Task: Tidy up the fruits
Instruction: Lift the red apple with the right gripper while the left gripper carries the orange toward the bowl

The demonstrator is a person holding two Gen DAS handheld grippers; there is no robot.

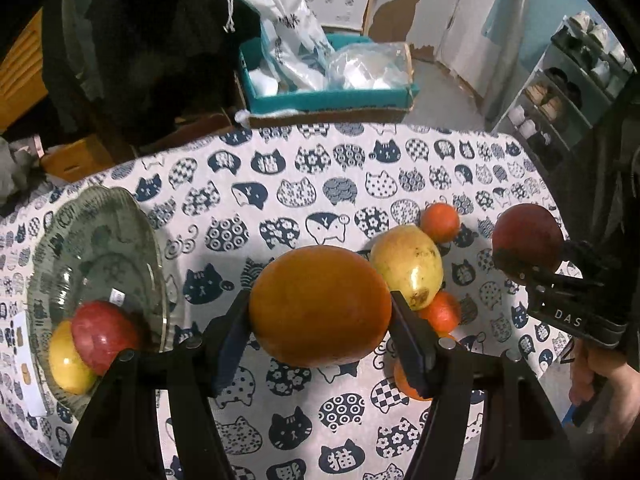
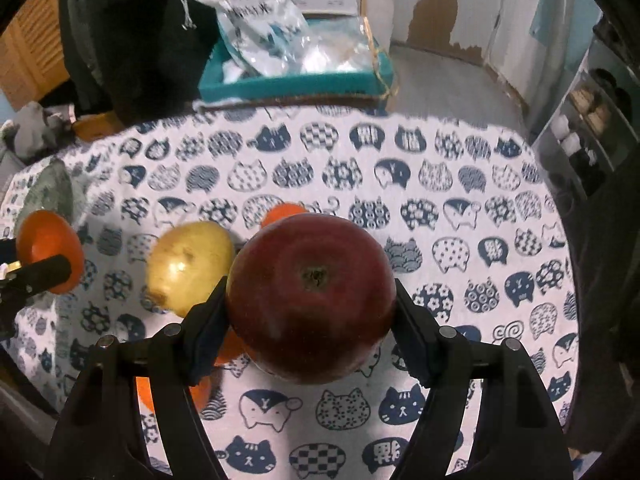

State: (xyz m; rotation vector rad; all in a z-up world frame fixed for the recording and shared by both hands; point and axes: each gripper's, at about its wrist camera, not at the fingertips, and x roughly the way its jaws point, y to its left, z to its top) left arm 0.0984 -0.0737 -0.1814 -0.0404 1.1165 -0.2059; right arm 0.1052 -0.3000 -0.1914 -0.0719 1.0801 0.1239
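My left gripper (image 1: 320, 320) is shut on a large orange (image 1: 320, 306) and holds it above the cat-print tablecloth (image 1: 280, 184). My right gripper (image 2: 312, 312) is shut on a dark red apple (image 2: 310, 298); it also shows at the right of the left wrist view (image 1: 527, 238). A glass bowl (image 1: 100, 248) at the left holds a red apple (image 1: 102, 336) and a yellow fruit (image 1: 66, 364). A yellow-green fruit (image 1: 406, 266) and several small oranges (image 1: 440, 222) lie on the cloth between the grippers. The held orange shows at the left of the right wrist view (image 2: 48, 244).
A teal box (image 1: 328, 100) with plastic bags stands beyond the table's far edge. A shoe rack (image 1: 560, 92) stands at the right. Dark clothing hangs at the back left. A hand (image 1: 608, 392) grips the right tool.
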